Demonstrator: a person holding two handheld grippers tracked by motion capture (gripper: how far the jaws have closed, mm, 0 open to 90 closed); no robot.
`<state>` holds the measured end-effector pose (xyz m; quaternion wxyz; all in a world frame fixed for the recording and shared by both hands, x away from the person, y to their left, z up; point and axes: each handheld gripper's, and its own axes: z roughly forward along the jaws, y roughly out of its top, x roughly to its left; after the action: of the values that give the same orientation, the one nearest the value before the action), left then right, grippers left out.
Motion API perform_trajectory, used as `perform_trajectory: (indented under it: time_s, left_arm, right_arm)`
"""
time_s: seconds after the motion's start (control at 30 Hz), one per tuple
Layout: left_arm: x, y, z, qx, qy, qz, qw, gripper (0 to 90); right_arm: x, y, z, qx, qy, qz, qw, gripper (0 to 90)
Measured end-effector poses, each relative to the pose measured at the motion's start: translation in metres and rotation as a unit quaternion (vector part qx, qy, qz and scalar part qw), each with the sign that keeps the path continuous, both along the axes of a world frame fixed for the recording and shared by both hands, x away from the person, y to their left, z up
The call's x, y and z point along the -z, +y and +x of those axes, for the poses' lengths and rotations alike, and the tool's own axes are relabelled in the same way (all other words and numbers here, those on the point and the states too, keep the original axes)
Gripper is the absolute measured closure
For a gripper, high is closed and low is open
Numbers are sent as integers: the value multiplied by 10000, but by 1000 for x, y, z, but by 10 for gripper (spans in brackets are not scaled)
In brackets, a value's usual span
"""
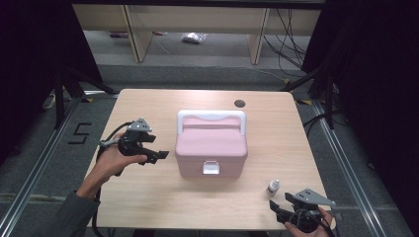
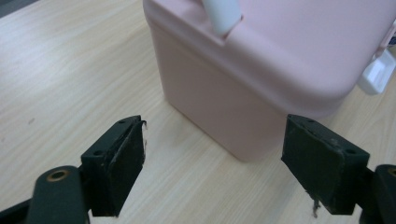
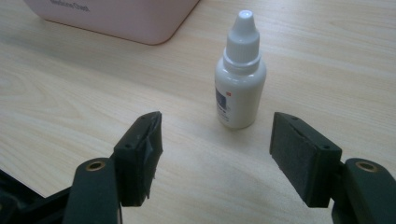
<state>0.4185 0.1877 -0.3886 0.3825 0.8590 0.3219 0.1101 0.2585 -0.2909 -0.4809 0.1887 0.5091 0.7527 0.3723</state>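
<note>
High view: a small white dropper bottle [image 1: 273,186] is seen standing upright on the wooden table [image 1: 148,197], at the lower right of the frame, just above the right gripper [image 1: 277,209]. In the right gripper view the bottle [image 3: 240,74] is shown capped and untouched, ahead of the two black jaws, which are held wide apart with nothing between them. A closed pink box [image 1: 211,145] with a white handle and a white front latch is placed at the centre of the table, well apart from the bottle. At the left of the frame the left gripper [image 1: 159,156] is held above the table, pointed toward the box's side. In the left gripper view its jaws are likewise spread, empty, with the box's corner [image 2: 261,79] just beyond them. Nothing is judged done yet: the bottle is not grasped, the box's lid is still shut. Gripping the bottle, opening the box and placing the bottle inside appear to be left.
</note>
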Motion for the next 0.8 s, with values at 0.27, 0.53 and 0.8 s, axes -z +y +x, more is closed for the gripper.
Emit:
perform_trajectory:
  time_s: [0.27,0.53,0.8]
  left_arm:
    - [-25,-12,15,229,-103,318,9992,204]
    - [-43,-28,27,443,-54,628,9970,204]
    - [-55,-38,36,502,-92,742,9959,204]
  right_arm:
    - [-2,3,-2,-80,-67,-10,9999,358]
    - [-5,8,-5,-210,-164,7,9996,365]
    - [-9,15,-9,-472,-276,-10,9985,377]
